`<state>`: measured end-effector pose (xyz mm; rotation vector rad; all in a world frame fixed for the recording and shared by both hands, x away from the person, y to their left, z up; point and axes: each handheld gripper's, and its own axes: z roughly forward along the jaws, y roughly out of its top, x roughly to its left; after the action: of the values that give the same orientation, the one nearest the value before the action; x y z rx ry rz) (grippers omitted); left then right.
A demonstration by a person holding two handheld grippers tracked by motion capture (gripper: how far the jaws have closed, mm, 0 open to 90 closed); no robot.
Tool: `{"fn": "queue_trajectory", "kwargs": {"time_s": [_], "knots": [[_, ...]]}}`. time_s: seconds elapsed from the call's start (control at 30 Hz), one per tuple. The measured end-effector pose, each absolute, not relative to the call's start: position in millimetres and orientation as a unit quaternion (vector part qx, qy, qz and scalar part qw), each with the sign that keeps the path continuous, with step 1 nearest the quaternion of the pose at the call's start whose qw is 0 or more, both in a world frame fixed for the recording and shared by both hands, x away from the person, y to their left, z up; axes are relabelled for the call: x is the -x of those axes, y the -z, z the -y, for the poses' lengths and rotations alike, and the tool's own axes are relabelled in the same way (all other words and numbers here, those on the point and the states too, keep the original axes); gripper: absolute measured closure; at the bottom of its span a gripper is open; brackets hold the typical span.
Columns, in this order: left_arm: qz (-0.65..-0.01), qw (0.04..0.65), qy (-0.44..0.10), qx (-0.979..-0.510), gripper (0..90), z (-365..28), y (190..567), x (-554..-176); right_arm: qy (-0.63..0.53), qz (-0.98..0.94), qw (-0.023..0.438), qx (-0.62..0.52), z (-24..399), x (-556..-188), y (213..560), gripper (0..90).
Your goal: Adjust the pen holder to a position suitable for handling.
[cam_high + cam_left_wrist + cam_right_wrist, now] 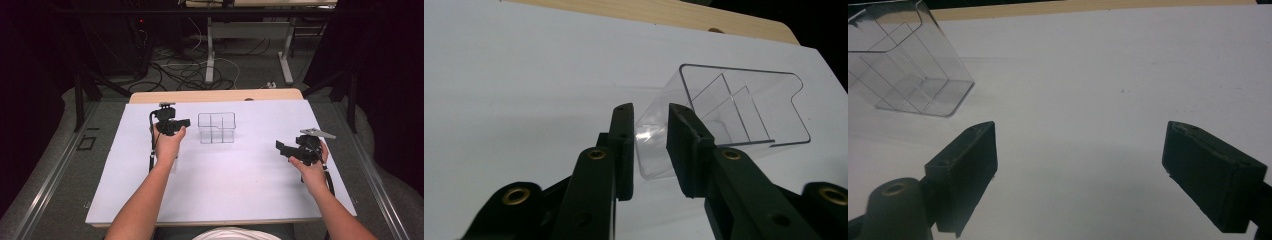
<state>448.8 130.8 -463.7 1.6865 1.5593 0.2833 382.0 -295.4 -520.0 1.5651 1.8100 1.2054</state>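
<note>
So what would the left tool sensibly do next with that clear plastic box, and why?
Probably back away a little from the clear box. The left tool sits just beside the box with a narrow gap between its jaws, and nothing is pinched between them. The box stands free on the white sheet. The right tool waits wide open, off to the side.

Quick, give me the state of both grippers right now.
Left gripper: jaws open a narrow gap, nothing pinched; the clear plastic organizer sits just beyond them.
Right gripper: wide open, holding nothing.
</note>
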Motion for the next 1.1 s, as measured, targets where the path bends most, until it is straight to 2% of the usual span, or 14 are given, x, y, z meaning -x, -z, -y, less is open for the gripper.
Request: {"fn": "queue_trajectory", "kwargs": {"time_s": [0.37,0.67,0.9,1.1], "knots": [[-0.602,0.416,-0.078,-0.677,53.2,-151,460,-437,-0.438,-0.659,0.234,-0.565,298,-382,519,13.7],[-0.584,0.412,-0.118,-0.689,39.2,-161,462,-427,-0.441,-0.655,0.233,-0.567,299,-382,518,13.8],[-0.571,0.401,-0.145,-0.701,35.3,-172,464,-424,-0.441,-0.656,0.232,-0.567,298,-382,518,13.8],[-0.582,0.396,-0.142,-0.696,30.5,-181,470,-424,-0.442,-0.655,0.23,-0.568,298,-382,518,13.8]]}}
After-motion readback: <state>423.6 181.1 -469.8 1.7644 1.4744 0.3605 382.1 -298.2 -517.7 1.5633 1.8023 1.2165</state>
